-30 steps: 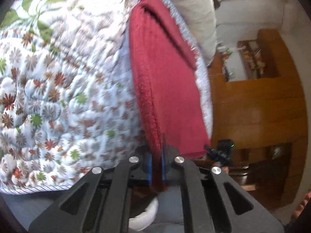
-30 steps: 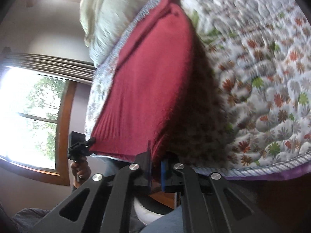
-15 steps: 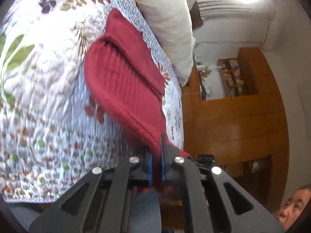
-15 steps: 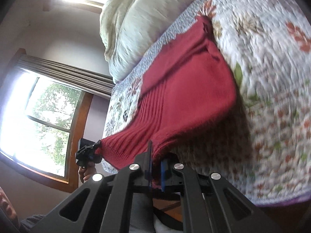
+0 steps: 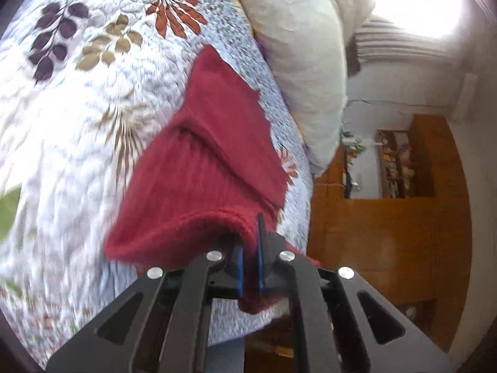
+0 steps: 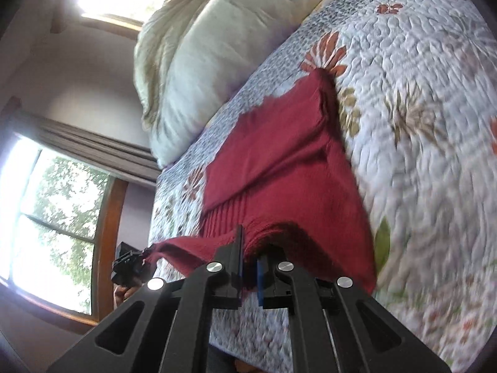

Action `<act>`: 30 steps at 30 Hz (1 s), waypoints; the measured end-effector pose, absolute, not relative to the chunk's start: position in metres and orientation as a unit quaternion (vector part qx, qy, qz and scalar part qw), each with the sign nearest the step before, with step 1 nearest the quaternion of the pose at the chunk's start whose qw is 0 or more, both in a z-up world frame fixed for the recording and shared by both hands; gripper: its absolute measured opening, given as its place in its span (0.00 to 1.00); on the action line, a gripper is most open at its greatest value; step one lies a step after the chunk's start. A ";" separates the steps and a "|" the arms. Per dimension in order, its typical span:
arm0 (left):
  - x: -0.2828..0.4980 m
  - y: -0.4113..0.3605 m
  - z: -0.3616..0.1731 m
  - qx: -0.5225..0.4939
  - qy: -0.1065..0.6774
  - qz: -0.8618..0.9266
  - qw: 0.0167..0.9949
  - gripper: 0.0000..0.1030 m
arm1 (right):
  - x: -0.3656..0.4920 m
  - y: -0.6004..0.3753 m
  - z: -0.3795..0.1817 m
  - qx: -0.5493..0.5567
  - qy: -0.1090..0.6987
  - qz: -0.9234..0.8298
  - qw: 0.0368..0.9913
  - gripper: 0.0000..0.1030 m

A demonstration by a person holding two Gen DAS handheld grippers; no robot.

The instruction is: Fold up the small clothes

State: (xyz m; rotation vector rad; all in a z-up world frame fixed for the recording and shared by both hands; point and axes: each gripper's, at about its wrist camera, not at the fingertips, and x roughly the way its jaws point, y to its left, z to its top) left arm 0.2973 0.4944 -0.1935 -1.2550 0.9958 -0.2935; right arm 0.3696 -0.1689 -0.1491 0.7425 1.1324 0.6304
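Note:
A dark red knitted garment (image 5: 202, 171) lies on a floral quilted bedspread (image 5: 77, 108), its far part flat with a folded flap. My left gripper (image 5: 250, 248) is shut on the near hem, which is lifted and curling over the flat part. In the right wrist view the same red garment (image 6: 279, 168) rises toward my right gripper (image 6: 250, 258), which is shut on the other corner of that hem. The hem stretches leftward to the left gripper (image 6: 130, 264), seen there held by a hand.
Pale pillows (image 5: 298, 62) are piled at the head of the bed, just beyond the garment. A wooden cabinet with shelves (image 5: 388, 202) stands beside the bed. A window with a wooden frame (image 6: 56, 223) and a dark curtain is on the other side.
Both grippers have lifted the near hem and carried it forward over the garment toward the pillows. The visible length of the flat garment has shortened as the hem curls over it.

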 end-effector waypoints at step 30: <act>0.396 0.499 -0.213 -0.380 0.524 -0.071 0.759 0.69 | 0.483 -0.139 -0.191 0.194 0.561 0.225 0.773 0.48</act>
